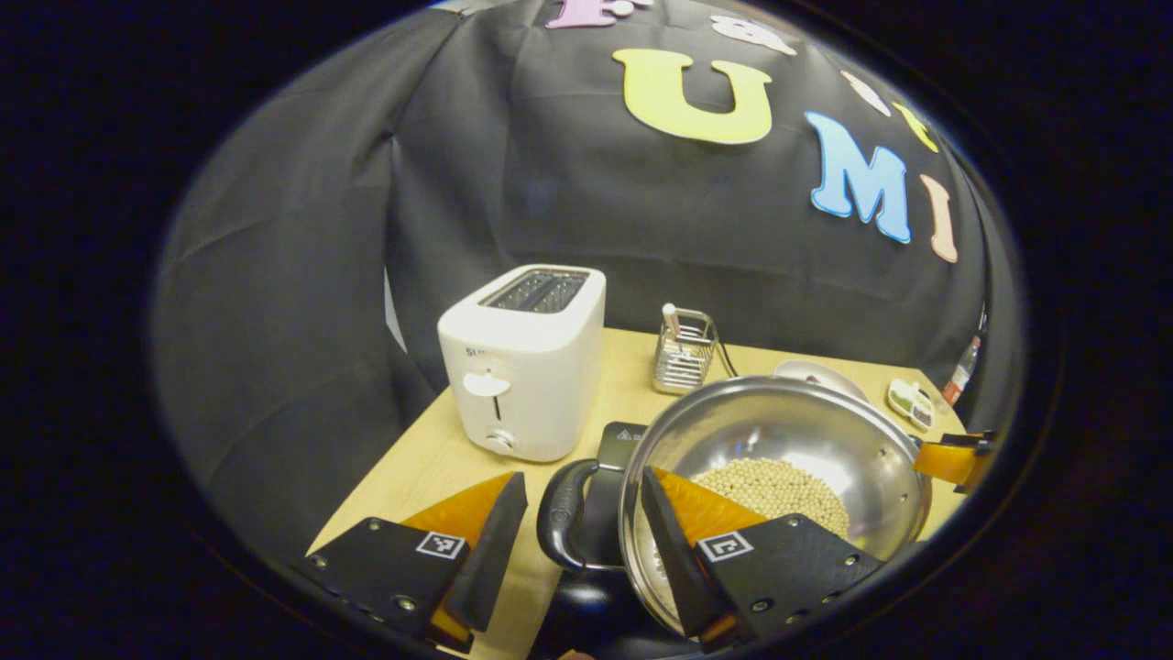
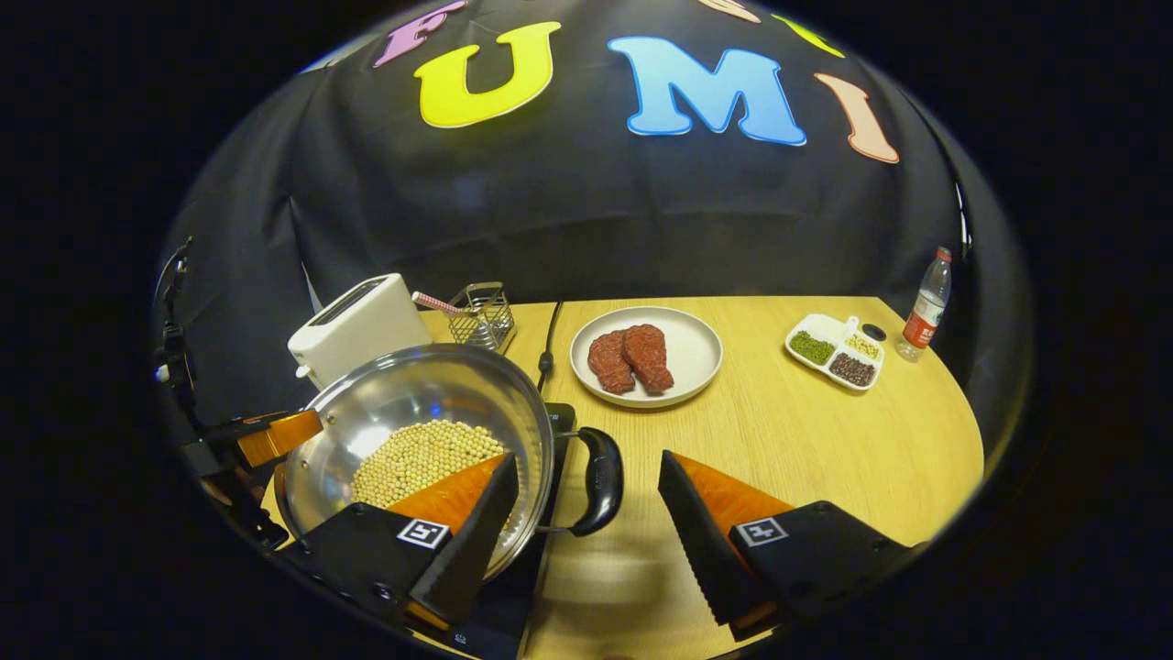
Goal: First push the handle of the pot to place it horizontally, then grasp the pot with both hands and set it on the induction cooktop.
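A steel pot holding pale beans rests over the black induction cooktop on the wooden table. My left gripper is open and straddles the pot's black loop handle; one finger hangs inside the rim, the other outside the handle. My right gripper is open the same way around the opposite handle. Each gripper shows at the pot's far side in the other's view.
A white toaster and a wire basket stand behind the pot. A plate of red meat, a divided dish and a bottle sit to the right. A cable runs back from the cooktop.
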Demonstrator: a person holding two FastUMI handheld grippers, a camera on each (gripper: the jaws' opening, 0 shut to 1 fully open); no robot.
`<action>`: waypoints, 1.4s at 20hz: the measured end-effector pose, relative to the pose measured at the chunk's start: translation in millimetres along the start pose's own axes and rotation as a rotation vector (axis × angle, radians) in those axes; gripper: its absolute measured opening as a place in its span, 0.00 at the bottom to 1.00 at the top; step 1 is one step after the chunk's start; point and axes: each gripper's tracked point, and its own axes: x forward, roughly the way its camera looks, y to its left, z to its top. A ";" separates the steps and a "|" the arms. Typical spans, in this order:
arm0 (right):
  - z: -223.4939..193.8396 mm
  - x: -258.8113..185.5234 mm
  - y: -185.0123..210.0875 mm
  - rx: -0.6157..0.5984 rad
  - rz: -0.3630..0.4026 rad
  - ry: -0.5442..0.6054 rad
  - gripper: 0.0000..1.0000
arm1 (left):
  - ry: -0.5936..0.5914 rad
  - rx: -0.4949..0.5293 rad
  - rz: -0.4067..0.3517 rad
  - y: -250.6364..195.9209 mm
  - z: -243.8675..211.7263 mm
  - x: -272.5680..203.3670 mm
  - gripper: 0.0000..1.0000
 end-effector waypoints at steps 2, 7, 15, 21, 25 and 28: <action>10.0 -16.3 -11.5 0.002 -0.001 -0.037 0.98 | -0.080 0.002 0.027 -1.7 21.3 -18.8 0.76; 45.8 -67.2 -45.5 -0.007 0.001 -0.188 0.98 | -0.242 0.033 0.020 -41.7 70.0 -73.7 0.76; 61.3 -180.1 -120.5 -0.079 -0.021 -0.380 0.97 | -0.374 0.023 -0.062 -158.1 94.9 -180.0 0.73; 54.1 -259.7 -185.9 -0.070 -0.051 -0.468 0.97 | -0.438 0.043 -0.117 -237.6 97.5 -263.7 0.76; 47.4 -310.0 -214.0 -0.046 -0.046 -0.522 0.97 | -0.479 0.058 -0.134 -273.8 94.7 -317.7 0.72; 42.2 -344.0 -230.1 -0.050 -0.042 -0.560 0.97 | -0.522 0.066 -0.144 -294.6 95.4 -362.7 0.75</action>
